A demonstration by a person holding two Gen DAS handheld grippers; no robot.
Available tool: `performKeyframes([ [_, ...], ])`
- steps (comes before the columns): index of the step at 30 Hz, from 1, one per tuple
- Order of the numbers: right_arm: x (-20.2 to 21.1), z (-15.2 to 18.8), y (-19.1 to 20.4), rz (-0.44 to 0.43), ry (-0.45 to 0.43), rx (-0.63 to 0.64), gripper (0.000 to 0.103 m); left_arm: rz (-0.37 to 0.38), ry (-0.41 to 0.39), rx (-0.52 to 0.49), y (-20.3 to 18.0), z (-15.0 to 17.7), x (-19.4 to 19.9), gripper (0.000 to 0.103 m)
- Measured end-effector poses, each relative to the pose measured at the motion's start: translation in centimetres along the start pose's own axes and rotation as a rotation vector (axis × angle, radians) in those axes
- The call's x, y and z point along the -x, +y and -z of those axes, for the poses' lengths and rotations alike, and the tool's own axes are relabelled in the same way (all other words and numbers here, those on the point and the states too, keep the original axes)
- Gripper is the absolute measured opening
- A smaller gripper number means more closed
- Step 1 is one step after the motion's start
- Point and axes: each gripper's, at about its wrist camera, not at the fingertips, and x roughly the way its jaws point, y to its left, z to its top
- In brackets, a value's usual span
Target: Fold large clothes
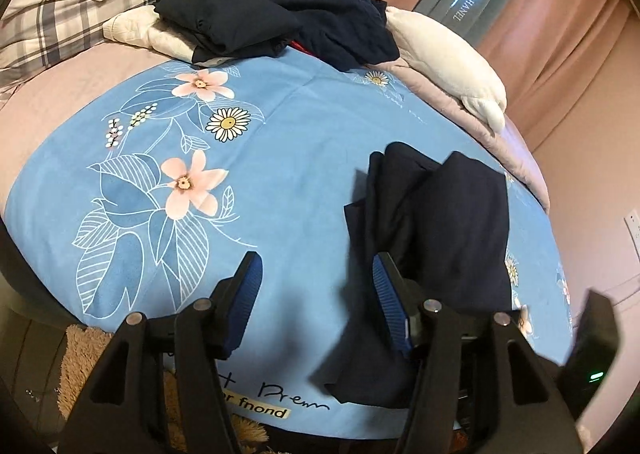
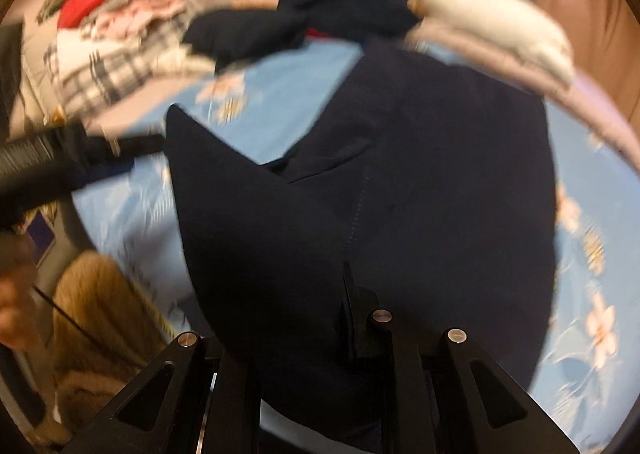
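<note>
My left tool (image 1: 316, 286) stands apart, empty, above the blue floral bedspread (image 1: 280, 141); my right tool (image 2: 348, 294) is clamped on the dark navy folded fabric garment (image 2: 400, 181).

Your left wrist view is sharp and evenly lit by soft, warm indoor light; a bright strip of daylight glares between the curtains (image 1: 568, 13) at top right. Shadows on the blue bedspread (image 1: 280, 173) are faint. Your right wrist view is smeared by motion blur, worst toward the edges. Both views bulge like a fisheye, with dark rounded corners.
</note>
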Motion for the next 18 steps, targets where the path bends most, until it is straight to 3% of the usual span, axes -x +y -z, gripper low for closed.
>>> performKeyframes([
  [8, -1.4, 1.3, -1.3, -0.07, 0.041, -0.063, 0.02, 0.017, 0.024, -0.054, -1.5, 0.2, -0.4, 0.06],
  [14, -1.4, 1.2, -0.4, -0.047, 0.024, -0.047, 0.02, 0.033, 0.047, -0.091, -2.9, 0.3, -1.2, 0.061],
  [18, 0.4, 1.6, -0.5, -0.074, 0.014, -0.031, 0.034, 0.052, 0.044, -0.125, -4.0, -0.3, -1.2, 0.061],
])
